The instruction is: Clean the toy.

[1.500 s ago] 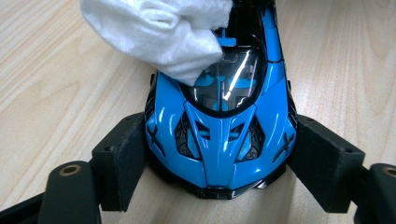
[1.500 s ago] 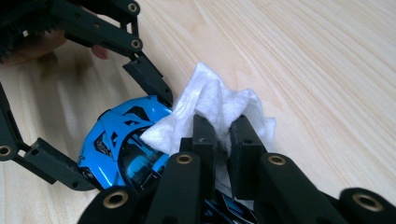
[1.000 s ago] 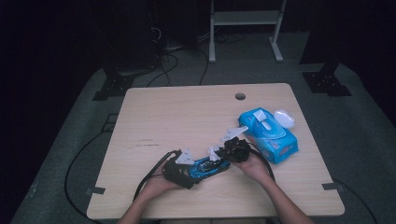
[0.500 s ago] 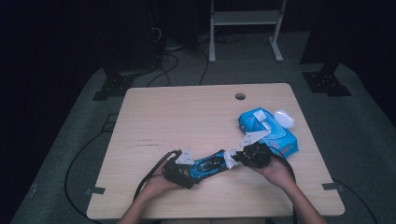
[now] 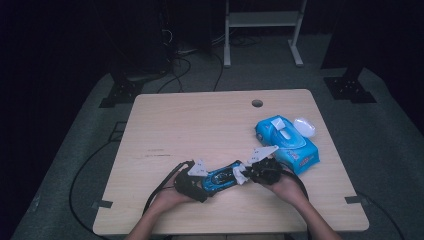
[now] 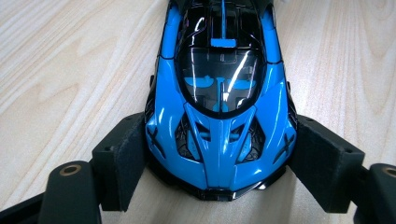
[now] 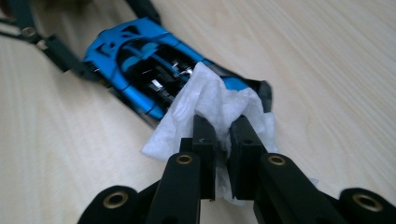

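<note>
A shiny blue and black toy car point(image 5: 221, 178) lies on the wooden table point(image 5: 200, 125) near its front edge. My left gripper point(image 6: 219, 161) is shut on the car's nose point(image 6: 218, 154), one pad against each side. In the right gripper view the car point(image 7: 140, 70) points away, and a crumpled white wipe point(image 7: 210, 105) rests against its rear end. My right gripper point(image 7: 223, 135) is shut on that wipe. From above, the right gripper point(image 5: 245, 175) meets the car's right end and the left gripper point(image 5: 202, 182) holds its left end.
A blue pack of wet wipes point(image 5: 286, 142) lies just right of my right hand, with its white lid point(image 5: 304, 126) open beside it. A round cable hole point(image 5: 257, 103) sits near the table's far edge. Black cables point(image 5: 160, 187) trail from the left gripper off the front.
The right gripper with the wipe slid right along the car, then came back left onto its rear end. The left gripper and the car stayed put.
</note>
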{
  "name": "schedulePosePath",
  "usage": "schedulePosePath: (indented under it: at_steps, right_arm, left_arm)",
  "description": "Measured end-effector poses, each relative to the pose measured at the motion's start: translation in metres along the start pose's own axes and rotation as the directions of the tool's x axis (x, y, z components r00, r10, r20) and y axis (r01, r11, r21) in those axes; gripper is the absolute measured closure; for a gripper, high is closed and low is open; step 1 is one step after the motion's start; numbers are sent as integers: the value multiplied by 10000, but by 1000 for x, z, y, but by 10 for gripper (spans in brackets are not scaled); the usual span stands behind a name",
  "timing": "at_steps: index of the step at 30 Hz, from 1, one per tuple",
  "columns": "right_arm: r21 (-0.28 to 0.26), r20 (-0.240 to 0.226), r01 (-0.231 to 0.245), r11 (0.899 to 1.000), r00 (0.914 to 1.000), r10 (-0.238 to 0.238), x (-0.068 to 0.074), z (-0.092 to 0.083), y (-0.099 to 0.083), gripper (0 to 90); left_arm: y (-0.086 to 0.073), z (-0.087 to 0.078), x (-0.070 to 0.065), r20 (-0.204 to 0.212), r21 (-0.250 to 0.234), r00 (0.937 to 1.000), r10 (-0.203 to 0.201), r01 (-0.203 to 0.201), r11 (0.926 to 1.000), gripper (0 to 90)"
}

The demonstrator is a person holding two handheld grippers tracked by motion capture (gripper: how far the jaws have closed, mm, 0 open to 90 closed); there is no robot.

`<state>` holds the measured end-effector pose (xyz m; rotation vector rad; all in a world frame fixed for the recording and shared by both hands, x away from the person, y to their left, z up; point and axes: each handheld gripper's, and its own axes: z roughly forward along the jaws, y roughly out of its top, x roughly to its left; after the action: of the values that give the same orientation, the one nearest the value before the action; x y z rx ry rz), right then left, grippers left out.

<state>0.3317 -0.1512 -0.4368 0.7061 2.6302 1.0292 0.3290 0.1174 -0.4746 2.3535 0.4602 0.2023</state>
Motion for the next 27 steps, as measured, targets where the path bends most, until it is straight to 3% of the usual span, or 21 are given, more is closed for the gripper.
schedulePosePath:
  at_steps: [3, 6, 9, 13, 18, 19, 27]
  right_arm:
    - [27, -281, 206, 9998, 9994, -206, 10, 4, 4, 822]
    - [143, -324, 727, 9973, 9969, -722, 17, 12, 10, 822]
    - [190, -269, 400, 9990, 9989, -395, 12, 10, 9, 822]
    - [105, -337, 514, 9986, 9981, -510, 17, 11, 10, 823]
    - [-514, -1420, 415, 9978, 9887, -485, 34, 32, 28, 822]
    - [-442, -1475, 579, 9973, 9870, -638, 37, 36, 30, 822]
    - [-392, -2200, 448, 9982, 9741, -523, 48, 61, 46, 823]
  left_arm:
    - [1, 0, 0, -13, 20, 10000, -14, 14, 10000, 237]
    - [0, 0, -1, -36, 52, 10000, -37, 37, 10000, 237]
    - [1, 1, 0, -9, 22, 10000, 3, -3, 10000, 237]
    - [2, 2, 0, -18, -33, 10000, -21, 21, 10000, 238]
    - [3, 3, -1, 17, -30, 10000, -32, 32, 10000, 241]
    - [3, 3, -1, 20, -32, 10000, -31, 31, 10000, 241]
    - [2, 3, -1, 15, -29, 10000, 5, -5, 10000, 242]
